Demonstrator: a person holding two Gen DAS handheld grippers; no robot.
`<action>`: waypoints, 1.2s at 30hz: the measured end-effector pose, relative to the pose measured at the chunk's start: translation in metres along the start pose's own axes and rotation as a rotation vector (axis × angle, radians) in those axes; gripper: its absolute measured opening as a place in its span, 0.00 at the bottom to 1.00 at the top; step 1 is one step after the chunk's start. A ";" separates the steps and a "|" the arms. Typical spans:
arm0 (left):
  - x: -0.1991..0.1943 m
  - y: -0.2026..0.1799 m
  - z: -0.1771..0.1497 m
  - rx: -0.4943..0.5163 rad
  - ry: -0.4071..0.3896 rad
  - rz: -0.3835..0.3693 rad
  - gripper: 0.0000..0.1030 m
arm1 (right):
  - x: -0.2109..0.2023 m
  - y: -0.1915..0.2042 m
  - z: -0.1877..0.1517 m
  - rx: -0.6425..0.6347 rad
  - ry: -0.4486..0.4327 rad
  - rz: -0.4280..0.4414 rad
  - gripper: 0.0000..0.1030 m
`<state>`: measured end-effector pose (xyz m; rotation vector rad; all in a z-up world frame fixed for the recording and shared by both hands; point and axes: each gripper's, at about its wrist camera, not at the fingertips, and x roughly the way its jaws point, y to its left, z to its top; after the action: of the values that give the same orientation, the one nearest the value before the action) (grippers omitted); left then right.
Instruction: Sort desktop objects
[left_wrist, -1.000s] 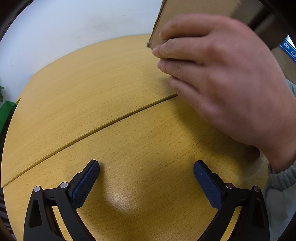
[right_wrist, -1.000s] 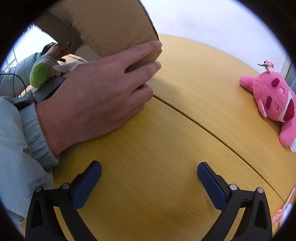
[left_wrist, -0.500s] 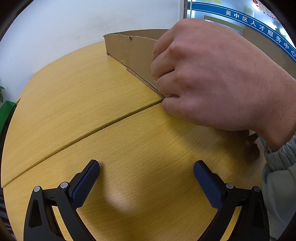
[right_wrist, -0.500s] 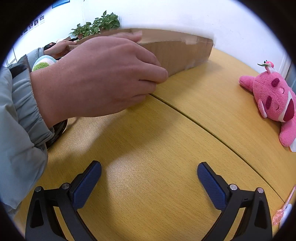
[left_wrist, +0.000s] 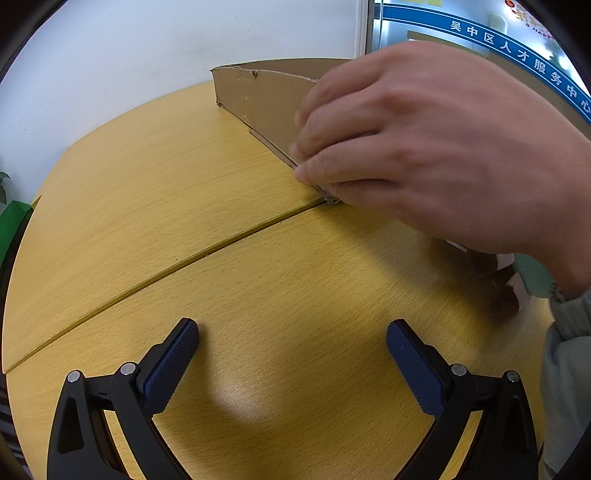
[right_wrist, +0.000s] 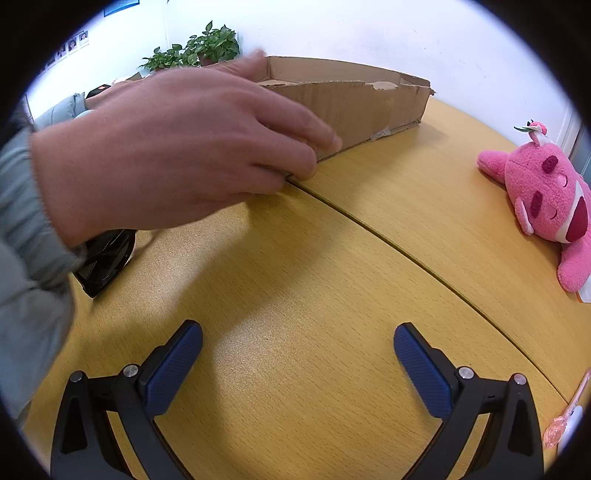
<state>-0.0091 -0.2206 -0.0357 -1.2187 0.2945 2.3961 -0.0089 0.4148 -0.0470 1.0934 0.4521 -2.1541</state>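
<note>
A low open cardboard box (left_wrist: 258, 99) stands on the yellow wooden table (left_wrist: 155, 206), far from both grippers; it also shows in the right wrist view (right_wrist: 369, 103). A bare hand (left_wrist: 424, 147) rests on the box's near corner, and shows in the right wrist view (right_wrist: 177, 147) too. A pink plush toy (right_wrist: 546, 195) lies at the right of the table. My left gripper (left_wrist: 291, 354) is open and empty over the bare table. My right gripper (right_wrist: 297, 354) is open and empty too.
A seam (right_wrist: 406, 254) runs across the table. A black object (right_wrist: 107, 258) lies at the left under the person's wrist. A small pink item (right_wrist: 561, 424) lies at the right edge. A potted plant (right_wrist: 199, 48) stands behind the box.
The hand has lowered the cardboard box from a tilted, raised position and set it flat on the table. Both grippers have stayed where they were.
</note>
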 end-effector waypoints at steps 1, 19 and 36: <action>0.000 0.000 -0.001 0.000 0.000 0.000 1.00 | 0.000 0.000 0.000 0.000 0.000 0.000 1.00; 0.001 0.000 -0.002 0.000 0.000 0.000 1.00 | -0.001 0.001 0.000 0.000 0.000 0.000 1.00; 0.001 0.000 -0.002 0.000 -0.001 0.000 1.00 | -0.001 0.002 0.001 0.000 0.001 0.000 1.00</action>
<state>-0.0084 -0.2213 -0.0379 -1.2177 0.2946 2.3966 -0.0073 0.4133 -0.0458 1.0943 0.4521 -2.1544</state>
